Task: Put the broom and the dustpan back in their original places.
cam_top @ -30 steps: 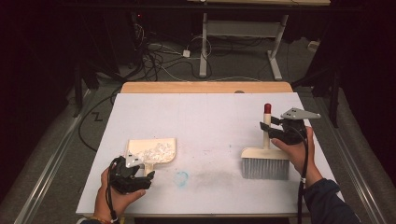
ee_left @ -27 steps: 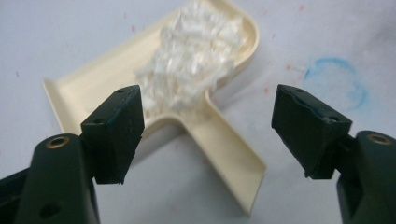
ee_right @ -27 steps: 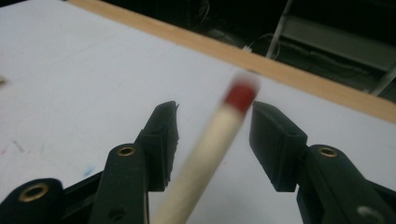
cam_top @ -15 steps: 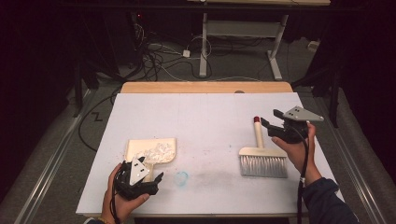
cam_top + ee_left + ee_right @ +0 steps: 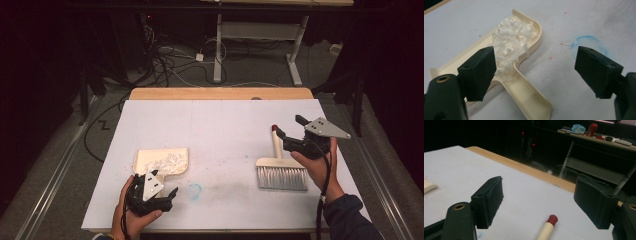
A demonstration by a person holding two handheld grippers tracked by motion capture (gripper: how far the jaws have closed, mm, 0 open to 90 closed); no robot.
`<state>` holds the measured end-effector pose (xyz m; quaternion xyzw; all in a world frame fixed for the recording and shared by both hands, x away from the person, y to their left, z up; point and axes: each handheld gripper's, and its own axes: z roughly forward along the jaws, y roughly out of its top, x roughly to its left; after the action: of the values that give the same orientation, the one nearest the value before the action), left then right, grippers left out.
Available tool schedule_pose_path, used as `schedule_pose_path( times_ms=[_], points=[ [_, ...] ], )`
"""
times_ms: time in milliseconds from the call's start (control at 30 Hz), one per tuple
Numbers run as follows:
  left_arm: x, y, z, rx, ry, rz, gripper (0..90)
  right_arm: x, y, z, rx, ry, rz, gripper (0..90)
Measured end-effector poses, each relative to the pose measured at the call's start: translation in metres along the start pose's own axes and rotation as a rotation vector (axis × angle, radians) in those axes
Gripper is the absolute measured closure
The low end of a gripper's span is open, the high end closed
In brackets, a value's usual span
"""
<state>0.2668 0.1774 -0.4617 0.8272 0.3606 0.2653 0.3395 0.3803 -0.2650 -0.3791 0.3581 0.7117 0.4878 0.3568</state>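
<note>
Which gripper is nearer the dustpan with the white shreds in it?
Left. The left gripper sits just behind the dustpan, jaws open above its handle. The right gripper is far across the table, open over the brush handle.

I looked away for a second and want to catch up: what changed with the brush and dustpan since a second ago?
The right gripper opened and let go of the brush, which went from upright to lying flat. The left gripper opened and drew back off the dustpan handle. Dustpan and its white shreds stayed put.

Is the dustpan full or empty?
Partly full. The dustpan holds a heap of white paper shreds piled at its back, seen in the left gripper view and the high view.
</note>
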Motion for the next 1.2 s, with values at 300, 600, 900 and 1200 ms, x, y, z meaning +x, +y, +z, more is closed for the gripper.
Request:
schedule_pose_path(
  times_ms=[300,600,900,1200],
  points=[
    [0.000,0.002,0.003,-0.011,0.001,0.014,16.7,0.010,0.009,-0.016,-0.035,0.048,-0.020,22.3],
    [-0.001,0.001,0.000,-0.012,0.006,0.025,16.7,0.012,0.008,-0.030,-0.064,0.044,-0.064,21.2],
    [-0.002,0.001,-0.002,-0.019,0.007,0.033,16.7,0.015,0.006,-0.047,-0.063,0.066,-0.073,21.2],
    [-0.002,0.001,-0.003,-0.029,0.015,0.025,14.8,0.025,0.002,-0.064,-0.051,0.084,-0.106,21.1]
  ],
)
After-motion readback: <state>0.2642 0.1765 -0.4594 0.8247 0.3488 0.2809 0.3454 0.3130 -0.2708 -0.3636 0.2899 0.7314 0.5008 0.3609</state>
